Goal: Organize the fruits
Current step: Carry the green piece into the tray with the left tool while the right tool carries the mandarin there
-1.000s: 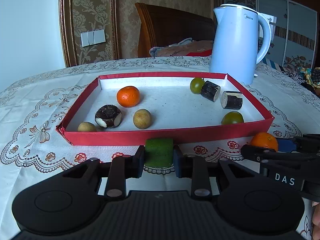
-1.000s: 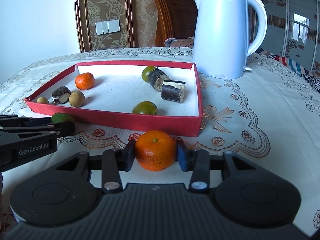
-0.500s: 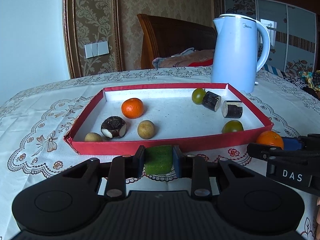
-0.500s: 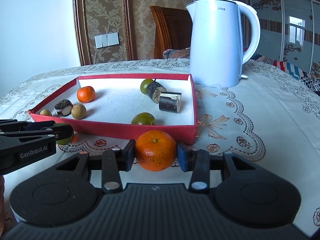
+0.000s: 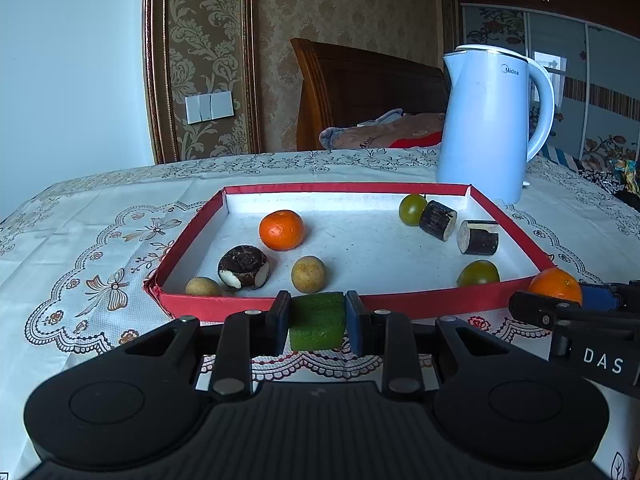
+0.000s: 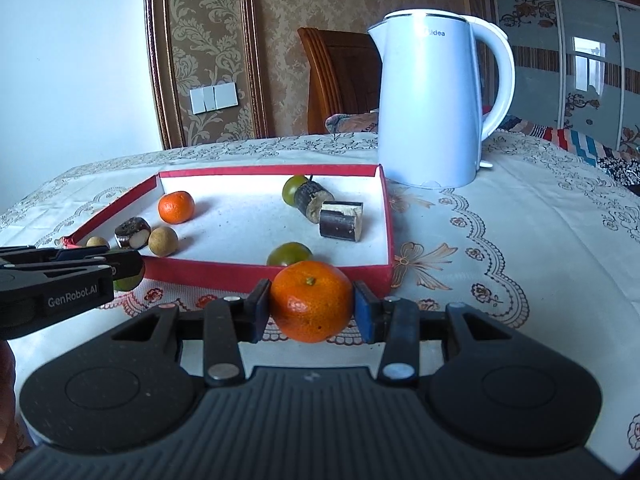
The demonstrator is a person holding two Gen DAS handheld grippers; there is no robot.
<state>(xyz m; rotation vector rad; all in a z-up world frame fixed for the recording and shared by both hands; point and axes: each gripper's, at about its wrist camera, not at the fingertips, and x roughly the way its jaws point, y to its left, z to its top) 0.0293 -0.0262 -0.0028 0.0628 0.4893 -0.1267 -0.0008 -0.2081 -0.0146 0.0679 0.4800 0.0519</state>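
Fruits are split between the two grippers and a red tray. The left gripper is clamped on a green fruit, its pads pressed against both sides, held just in front of the tray's near wall. The right gripper is closed on an orange mandarin, stem up, also just short of the near wall by the tray's right corner. In the left wrist view that mandarin and the right gripper's fingers show at about 3 o'clock of the green fruit; in the right wrist view the left gripper sits at 9 o'clock with a sliver of green under its tip.

Inside the tray, on its white floor, a second mandarin lies at 10 o'clock of the middle. Near the 7 o'clock corner are a small tan fruit, a dark brown piece with white patches touching it or nearly so, and a round tan fruit just to its right. At 1 o'clock a green round fruit touches a dark-barked cut stub, with a second stub just beside. Another green fruit rests against the near wall at 4 o'clock.

Beyond the tray's far right corner stands a white kettle, upright on the embroidered tablecloth.
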